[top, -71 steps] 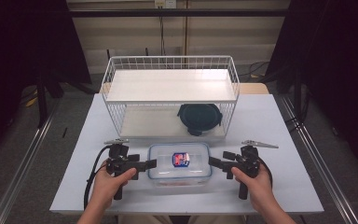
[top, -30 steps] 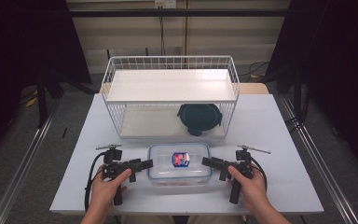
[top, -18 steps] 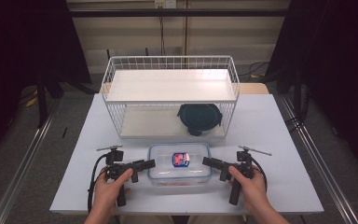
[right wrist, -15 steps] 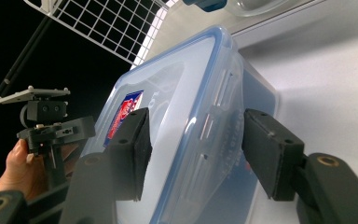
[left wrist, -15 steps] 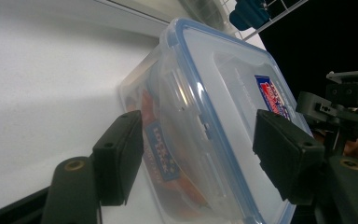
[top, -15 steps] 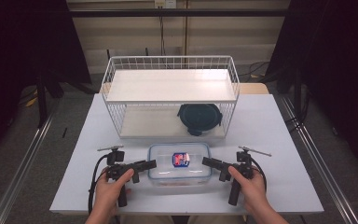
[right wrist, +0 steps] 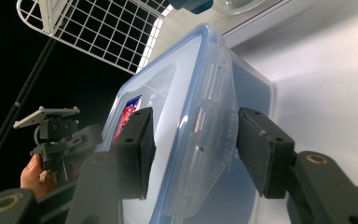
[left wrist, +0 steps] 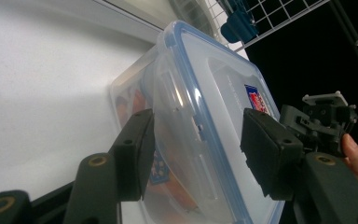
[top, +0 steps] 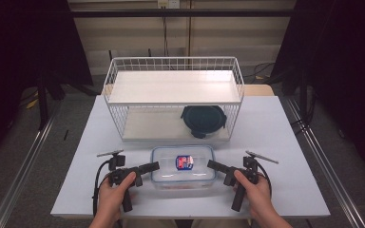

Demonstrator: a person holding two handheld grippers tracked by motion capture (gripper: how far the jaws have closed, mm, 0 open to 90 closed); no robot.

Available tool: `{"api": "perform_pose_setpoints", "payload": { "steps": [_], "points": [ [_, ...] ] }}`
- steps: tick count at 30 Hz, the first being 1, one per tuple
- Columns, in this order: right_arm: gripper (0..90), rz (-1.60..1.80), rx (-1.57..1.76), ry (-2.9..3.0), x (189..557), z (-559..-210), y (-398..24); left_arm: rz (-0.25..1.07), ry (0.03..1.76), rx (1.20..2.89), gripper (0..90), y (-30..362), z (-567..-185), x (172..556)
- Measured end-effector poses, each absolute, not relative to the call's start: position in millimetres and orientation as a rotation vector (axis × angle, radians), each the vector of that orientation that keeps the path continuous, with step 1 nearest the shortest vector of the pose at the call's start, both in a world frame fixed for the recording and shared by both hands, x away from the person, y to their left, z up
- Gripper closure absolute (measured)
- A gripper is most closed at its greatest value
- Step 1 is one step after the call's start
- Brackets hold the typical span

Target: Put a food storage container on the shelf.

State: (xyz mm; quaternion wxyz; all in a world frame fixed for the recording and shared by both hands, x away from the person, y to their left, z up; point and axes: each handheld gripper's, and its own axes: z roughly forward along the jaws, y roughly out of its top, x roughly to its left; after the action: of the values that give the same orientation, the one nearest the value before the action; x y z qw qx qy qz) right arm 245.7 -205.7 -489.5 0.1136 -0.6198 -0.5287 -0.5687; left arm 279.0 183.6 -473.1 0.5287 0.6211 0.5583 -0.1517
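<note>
Clear lidded container [top: 183, 165] sits at table [top: 275, 137] front edge, centred, in front of white wire rack [top: 173, 95]. Left gripper [top: 148, 167] at its left end, right gripper [top: 215, 166] at its right end. Both sets of jaws spread, straddling lid latches; pad contact unclear. Dark round lid [top: 203, 119] on rack's lower shelf, right side.

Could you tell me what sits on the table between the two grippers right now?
In the high view, the clear lidded container lies between the left gripper and the right gripper, one at each short end, both open.
</note>
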Motion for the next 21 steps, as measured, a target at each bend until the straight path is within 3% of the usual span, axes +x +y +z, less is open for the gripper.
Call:
{"api": "perform_pose_setpoints", "payload": {
  "steps": [8, 15, 21],
  "points": [
    [49.6, -1.679, -1.847, -1.476, 242.9, -492.1, -205.9, -0.394, 1.388, 1.433, 46.2, 183.8, -475.8, 277.6],
    [45.4, -1.653, -1.849, -1.443, 239.2, -494.7, -205.8, -0.423, 1.398, 1.407, 44.7, 184.5, -478.1, 273.4],
    [52.8, -1.67, -1.882, -1.397, 237.8, -493.1, -206.5, -0.417, 1.415, 1.4, 46.5, 183.8, -476.3, 272.4]
  ]
}}
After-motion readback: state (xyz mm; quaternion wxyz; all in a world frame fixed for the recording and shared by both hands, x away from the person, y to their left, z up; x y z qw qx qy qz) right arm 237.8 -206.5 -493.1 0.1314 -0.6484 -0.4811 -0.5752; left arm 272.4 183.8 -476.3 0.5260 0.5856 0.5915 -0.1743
